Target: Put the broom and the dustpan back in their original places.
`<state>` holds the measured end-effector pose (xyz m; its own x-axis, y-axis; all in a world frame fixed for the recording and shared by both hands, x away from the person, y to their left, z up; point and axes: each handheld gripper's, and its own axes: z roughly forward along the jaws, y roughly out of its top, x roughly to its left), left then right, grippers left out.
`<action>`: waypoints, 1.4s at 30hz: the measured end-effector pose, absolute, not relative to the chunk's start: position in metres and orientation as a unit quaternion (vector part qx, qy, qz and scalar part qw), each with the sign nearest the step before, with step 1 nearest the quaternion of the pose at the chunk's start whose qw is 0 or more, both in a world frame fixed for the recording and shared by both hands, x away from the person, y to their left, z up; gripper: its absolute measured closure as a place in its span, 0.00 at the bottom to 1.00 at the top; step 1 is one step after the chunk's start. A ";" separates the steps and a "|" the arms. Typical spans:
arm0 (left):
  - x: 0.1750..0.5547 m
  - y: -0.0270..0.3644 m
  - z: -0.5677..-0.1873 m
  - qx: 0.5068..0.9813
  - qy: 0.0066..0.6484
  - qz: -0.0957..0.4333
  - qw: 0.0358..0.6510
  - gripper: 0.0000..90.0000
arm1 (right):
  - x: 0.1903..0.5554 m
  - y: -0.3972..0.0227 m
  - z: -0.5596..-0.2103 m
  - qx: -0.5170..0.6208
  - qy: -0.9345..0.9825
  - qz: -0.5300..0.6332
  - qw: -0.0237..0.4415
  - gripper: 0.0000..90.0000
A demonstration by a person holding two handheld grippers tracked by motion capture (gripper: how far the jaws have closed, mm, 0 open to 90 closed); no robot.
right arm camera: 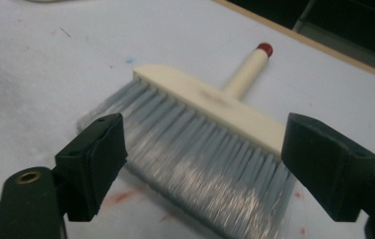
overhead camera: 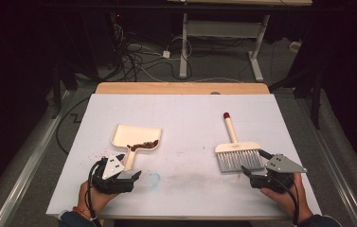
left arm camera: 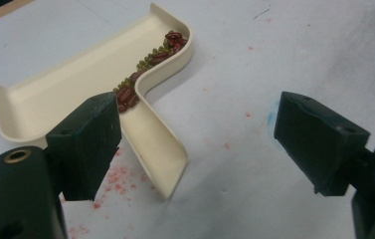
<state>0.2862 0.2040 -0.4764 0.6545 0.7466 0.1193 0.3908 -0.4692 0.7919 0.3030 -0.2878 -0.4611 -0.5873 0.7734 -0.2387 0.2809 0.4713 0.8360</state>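
While its jaws stand wide apart and empty, the right gripper [overhead camera: 260, 166] sits low just behind the grey-bristled cream hand brush [overhead camera: 238, 154]; well left of the brush, the left gripper [overhead camera: 128, 169], likewise agape, flanks the bean-filled cream plastic dustpan [overhead camera: 135, 137] on the white worktop [overhead camera: 190, 118].

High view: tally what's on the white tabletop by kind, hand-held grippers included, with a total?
Dustpan, cream, holding a pile of beans: 1
Brush, cream with grey bristles: 1
Hand-held grippers, left hand-held gripper and right hand-held gripper: 2
Total: 4
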 end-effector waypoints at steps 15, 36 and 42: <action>0.284 0.209 -0.476 0.818 0.351 0.232 0.394 0.20 | 0.291 -0.285 -0.467 0.326 0.803 0.385 0.317 0.20; 0.279 0.200 -0.476 0.829 0.337 0.247 0.372 0.20 | 0.282 -0.282 -0.455 0.304 0.789 0.409 0.344 0.21; 0.280 0.200 -0.477 0.829 0.334 0.243 0.377 0.20 | 0.282 -0.282 -0.455 0.303 0.788 0.408 0.347 0.21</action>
